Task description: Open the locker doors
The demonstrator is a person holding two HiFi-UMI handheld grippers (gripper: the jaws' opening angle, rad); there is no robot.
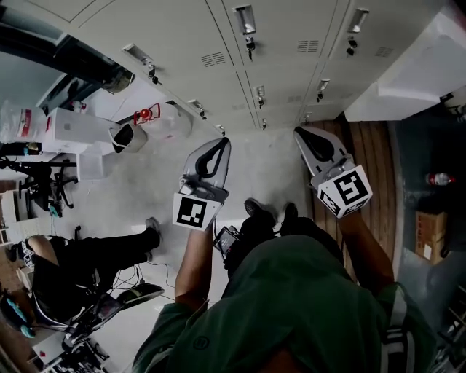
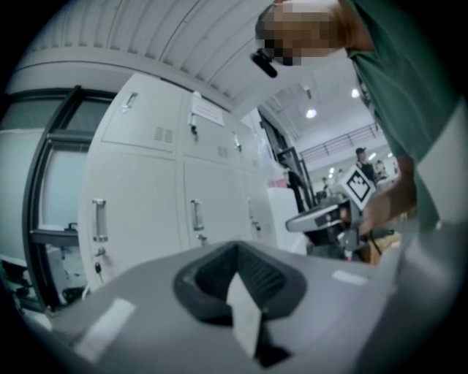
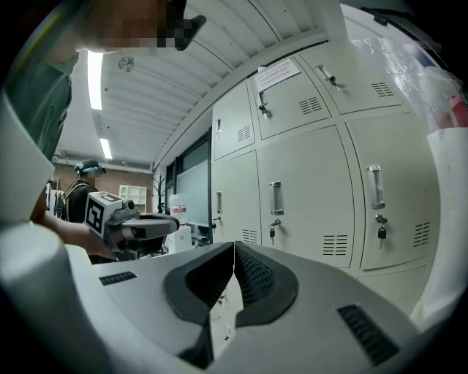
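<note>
A bank of pale grey lockers (image 1: pixel 284 51) stands in front of me with every door closed. Metal handles (image 1: pixel 245 18) with keys hanging below them sit on the doors. My left gripper (image 1: pixel 220 141) and right gripper (image 1: pixel 300 132) are held side by side, short of the lockers and touching nothing. Both are shut and empty. The left gripper view has its jaws (image 2: pixel 235 247) meeting at the tip, with door handles (image 2: pixel 196 214) beyond. In the right gripper view, its jaws (image 3: pixel 234 245) are closed before a door handle (image 3: pixel 276 197) with a key.
A person in dark trousers (image 1: pixel 95 251) sits at the left among cables. White boxes (image 1: pixel 73 127) and a red item (image 1: pixel 145 114) lie near the lockers' left end. A white cabinet (image 1: pixel 408 73) stands at right, beside a wooden floor strip (image 1: pixel 371 160) and a cardboard box (image 1: pixel 429 233).
</note>
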